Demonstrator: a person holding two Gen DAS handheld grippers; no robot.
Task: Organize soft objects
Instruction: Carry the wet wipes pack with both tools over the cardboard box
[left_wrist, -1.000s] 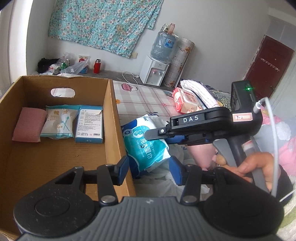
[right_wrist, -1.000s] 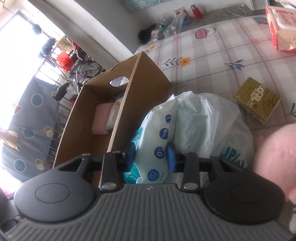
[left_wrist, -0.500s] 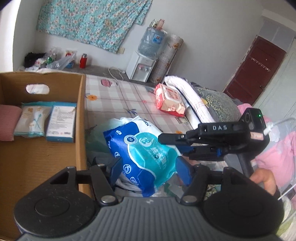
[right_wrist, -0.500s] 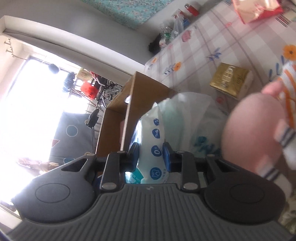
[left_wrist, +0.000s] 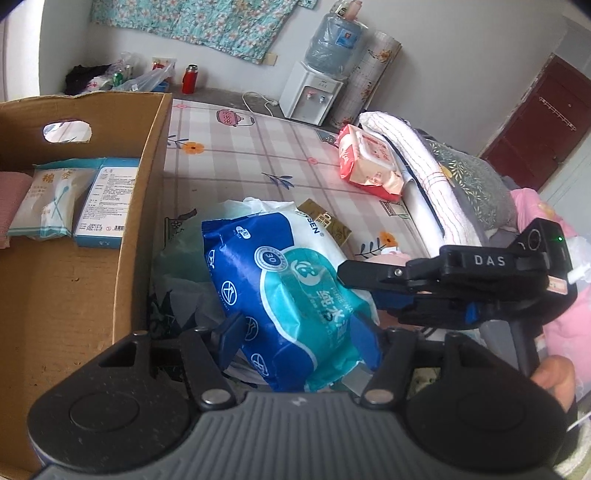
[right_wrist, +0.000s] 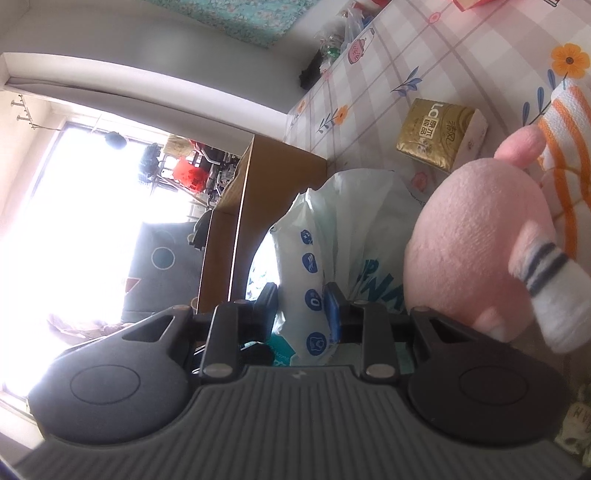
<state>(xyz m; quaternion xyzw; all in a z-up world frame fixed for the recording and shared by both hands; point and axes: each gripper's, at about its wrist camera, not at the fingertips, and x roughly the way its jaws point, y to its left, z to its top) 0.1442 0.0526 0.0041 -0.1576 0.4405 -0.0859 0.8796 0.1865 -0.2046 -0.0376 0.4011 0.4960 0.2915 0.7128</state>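
Wipes pack (left_wrist: 295, 295) lower centre, atop a white plastic bag (left_wrist: 236, 210), just right of the cardboard box (left_wrist: 140, 206); pink plush (right_wrist: 476, 240) crowding the right. Since earlier, nearer and larger. Pinched by right gripper (right_wrist: 301, 306); straddled by half-spread left gripper (left_wrist: 299, 339).

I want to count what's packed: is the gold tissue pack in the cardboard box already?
No, the gold tissue pack lies on the checked bed sheet outside the cardboard box, just behind the blue wipes pack.

Right tool (right_wrist: 301, 308) pinched nearly closed; left tool (left_wrist: 295, 338) spread wider.
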